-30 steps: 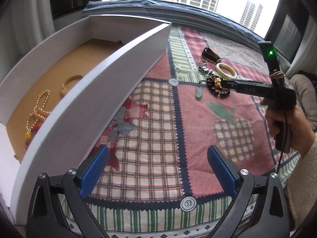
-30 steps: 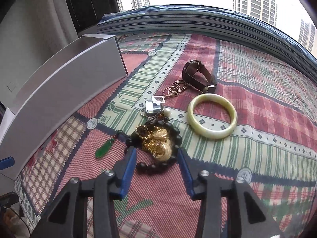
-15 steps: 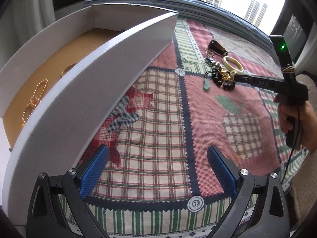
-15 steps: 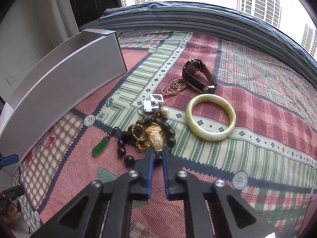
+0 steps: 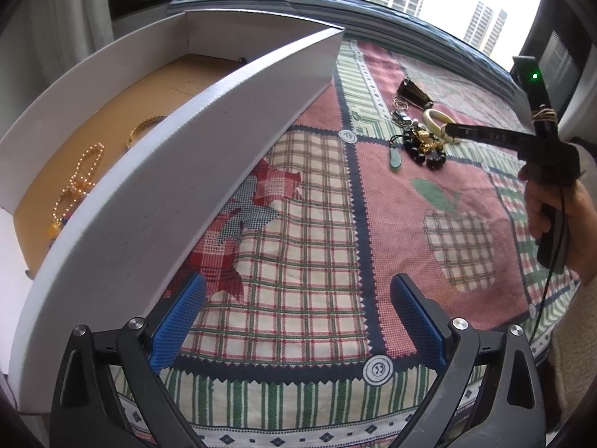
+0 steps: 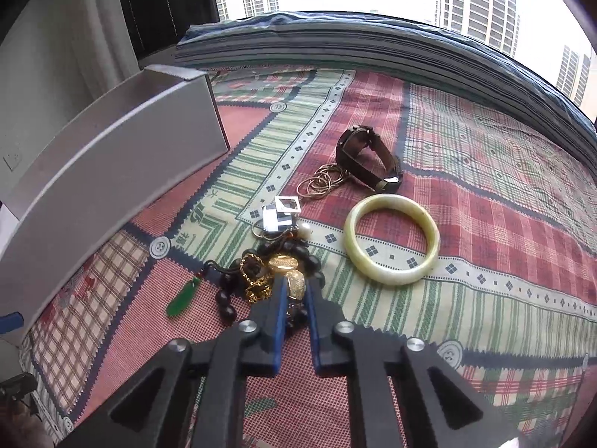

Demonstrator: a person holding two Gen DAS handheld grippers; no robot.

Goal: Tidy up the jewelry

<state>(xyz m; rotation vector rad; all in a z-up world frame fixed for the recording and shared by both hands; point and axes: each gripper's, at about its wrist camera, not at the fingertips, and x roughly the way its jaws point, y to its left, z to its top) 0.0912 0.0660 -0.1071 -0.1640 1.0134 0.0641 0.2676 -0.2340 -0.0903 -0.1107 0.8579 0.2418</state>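
On the patchwork quilt lies a jewelry pile: a gold pendant on a chain (image 6: 289,264) tangled in a black bead bracelet (image 6: 227,298), with a green pendant (image 6: 183,298) beside it. My right gripper (image 6: 294,288) is shut on the gold pendant, low on the cloth. From the left wrist view the right gripper (image 5: 447,130) reaches into the same pile (image 5: 421,145). My left gripper (image 5: 298,287) stands open and empty over the quilt, next to the white box (image 5: 186,171). A gold bead necklace (image 5: 80,175) and a gold bracelet (image 5: 143,127) lie in the box.
Beyond the pile lie a pale jade bangle (image 6: 391,239), a brown-strapped watch (image 6: 365,160), thin gold hoops (image 6: 321,184) and silver square charms (image 6: 280,216). The white box (image 6: 112,171) stands to the left. A person's hand (image 5: 552,209) holds the right gripper's handle.
The right gripper's jaws, open around the bead and gold pile a second ago, have closed on the gold pendant. The left gripper stays open and has hardly moved.
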